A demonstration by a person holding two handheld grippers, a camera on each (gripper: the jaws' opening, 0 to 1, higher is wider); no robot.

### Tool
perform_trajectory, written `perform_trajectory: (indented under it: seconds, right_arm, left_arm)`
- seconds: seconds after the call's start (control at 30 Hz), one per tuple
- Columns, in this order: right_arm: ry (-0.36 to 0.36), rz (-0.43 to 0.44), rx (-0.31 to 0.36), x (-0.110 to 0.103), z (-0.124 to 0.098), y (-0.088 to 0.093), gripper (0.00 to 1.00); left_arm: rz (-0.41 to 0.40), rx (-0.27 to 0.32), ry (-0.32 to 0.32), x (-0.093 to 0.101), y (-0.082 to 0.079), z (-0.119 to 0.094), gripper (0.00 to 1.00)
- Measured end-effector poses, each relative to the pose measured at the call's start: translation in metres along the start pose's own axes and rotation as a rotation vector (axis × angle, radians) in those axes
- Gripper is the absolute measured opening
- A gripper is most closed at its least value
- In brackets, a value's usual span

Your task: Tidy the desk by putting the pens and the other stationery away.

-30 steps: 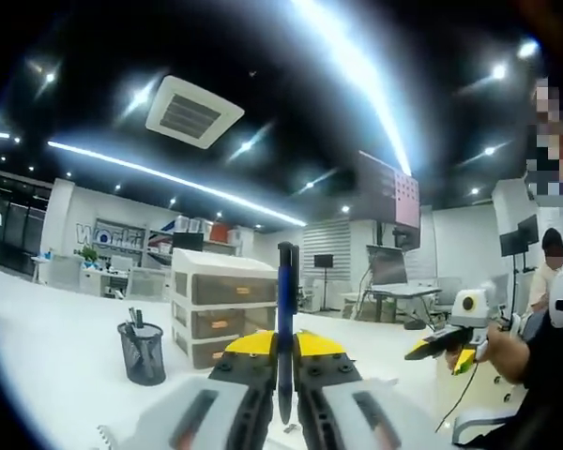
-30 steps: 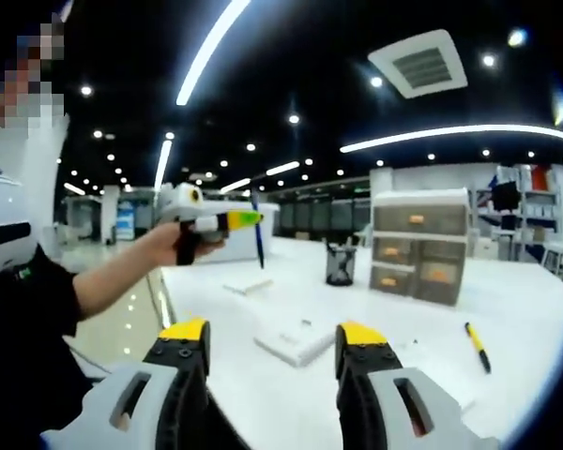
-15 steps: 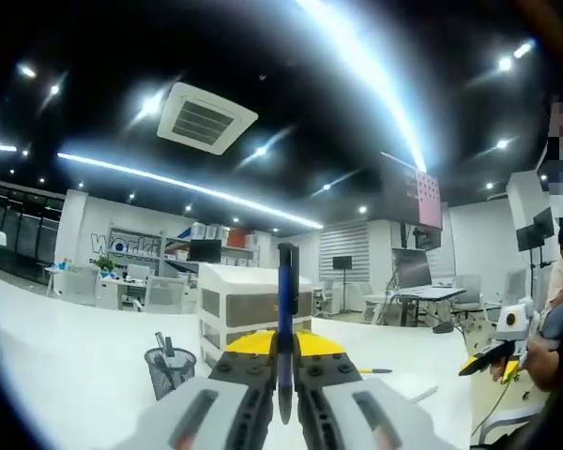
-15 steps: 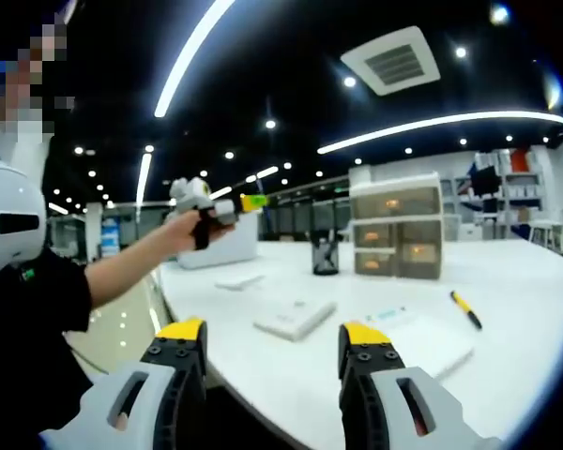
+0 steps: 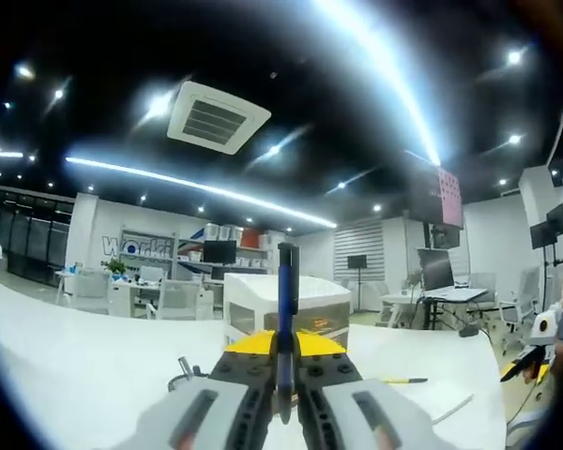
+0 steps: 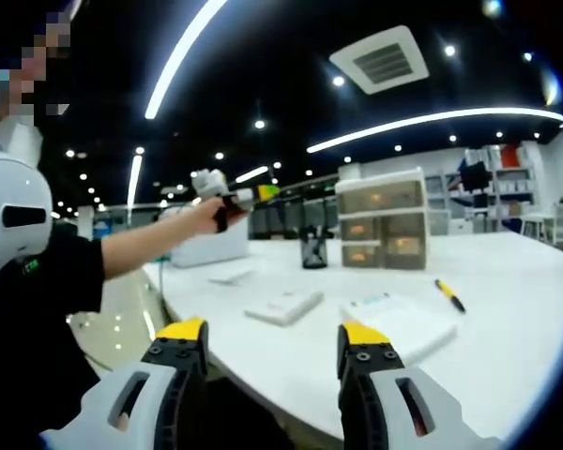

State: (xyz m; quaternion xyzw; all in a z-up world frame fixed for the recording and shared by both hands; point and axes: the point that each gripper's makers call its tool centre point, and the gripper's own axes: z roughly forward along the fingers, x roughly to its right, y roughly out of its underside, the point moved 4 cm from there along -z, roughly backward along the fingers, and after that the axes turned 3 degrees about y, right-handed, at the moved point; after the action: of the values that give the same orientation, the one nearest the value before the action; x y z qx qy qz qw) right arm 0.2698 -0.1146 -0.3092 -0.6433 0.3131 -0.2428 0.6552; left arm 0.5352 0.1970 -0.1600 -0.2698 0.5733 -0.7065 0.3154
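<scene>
In the left gripper view the left gripper has its yellow-tipped jaws clamped on 1 upright blue pen at lower centre; the black mesh pen cup peeks out lower left, before the white 3-drawer cabinet. In the right gripper view the right gripper stands apart, holding nothing; 1 yellow-and-black pen lies at mid right on the white desk, near a white notepad.

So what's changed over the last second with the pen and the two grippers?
The left gripper, shut on the blue pen, has carried it forward toward the mesh pen holder and drawer unit. Nothing was picked up or released. The right gripper stays open and empty, and the yellow pen and notepad still lie on the desk.
</scene>
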Motion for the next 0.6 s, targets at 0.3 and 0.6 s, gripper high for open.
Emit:
perform_trajectory:
  seconds: [0.3,0.6]
  right_arm:
    - [0.019,0.021,-0.002,0.006,-0.005,0.004,0.51]
    - [0.037,0.030,0.006,0.009,-0.012,0.002,0.50]
  left_arm:
    - [-0.008,-0.032,-0.057,-0.009,0.004,0.028,0.07]
    - [0.018,-0.077,-0.078,-0.019,0.009,0.063,0.07]
